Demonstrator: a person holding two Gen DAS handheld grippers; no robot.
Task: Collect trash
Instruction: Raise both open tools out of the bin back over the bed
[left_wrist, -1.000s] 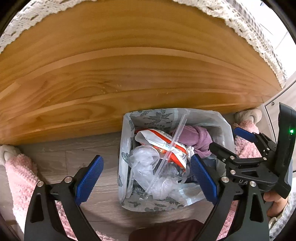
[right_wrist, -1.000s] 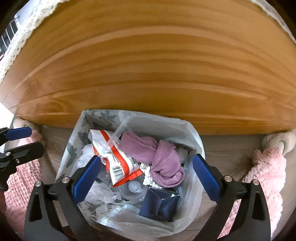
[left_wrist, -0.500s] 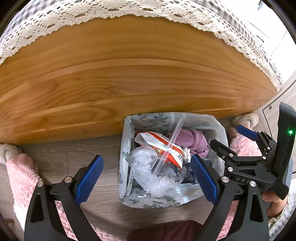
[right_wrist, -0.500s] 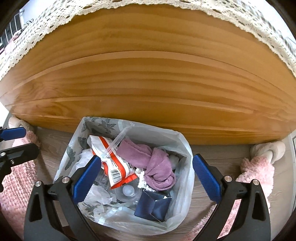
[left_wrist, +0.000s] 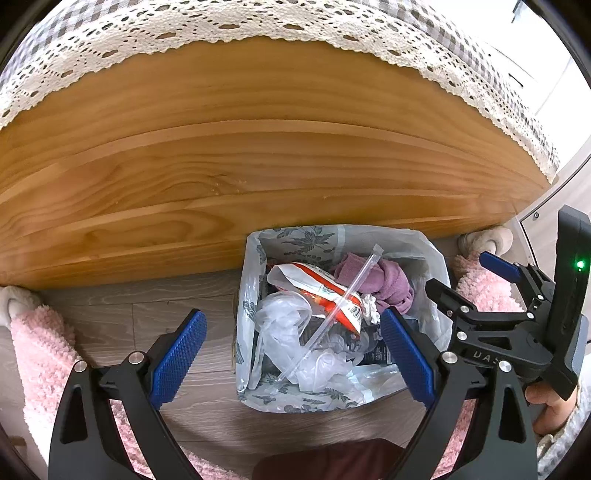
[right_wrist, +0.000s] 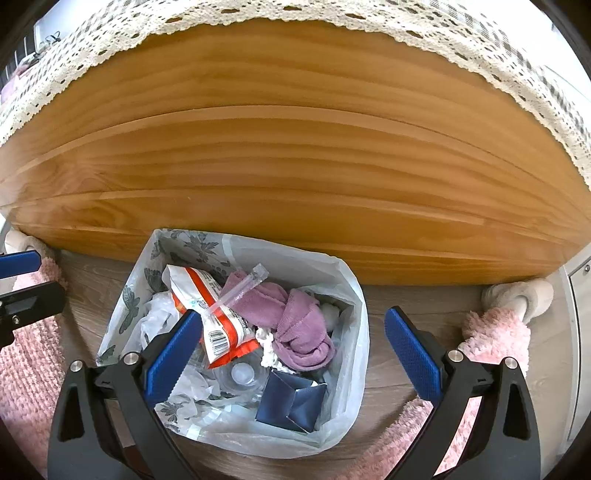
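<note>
1. Left gripper (left_wrist: 291, 354), black frame with blue ribbed pads: jaws spread wide, holding nothing, lower centre of the left wrist view, above the bin.
2. Right gripper (right_wrist: 293, 354), same make: jaws spread wide, empty, lower centre of its own view; it also shows at the right edge of the left wrist view, with a green light lit on its body and a hand (left_wrist: 550, 406) on its handle.
3. Trash bin lined with a translucent white, leaf-printed plastic bag (right_wrist: 347, 288): stands on the floor at lower centre in both views, close against the wooden panel, and holds all the trash seen.
4. Contents, upper layer: a long clear plastic tube (right_wrist: 240, 293) lying slantwise across a white and orange-red snack wrapper with a barcode (right_wrist: 218, 321); beside these, a crumpled mauve cloth (right_wrist: 295, 325).
5. Contents, lower layer: a folded dark blue carton (right_wrist: 291, 402), a clear plastic bottle with a white cap (right_wrist: 242, 371), and crumpled clear plastic film (left_wrist: 288, 325).
6. Grey wood-grain plank floor (left_wrist: 147, 306): visible on both sides of the bin.
7. Fluffy pink rug (right_wrist: 495, 328): at the lower left and lower right of both views.
8. Broad honey-coloured wooden panel (right_wrist: 295, 177): fills the middle of both views, behind the bin.
9. Cream lace trim on a grey checked cloth (left_wrist: 221, 22): along the top of both frames, hanging over the panel.
</note>
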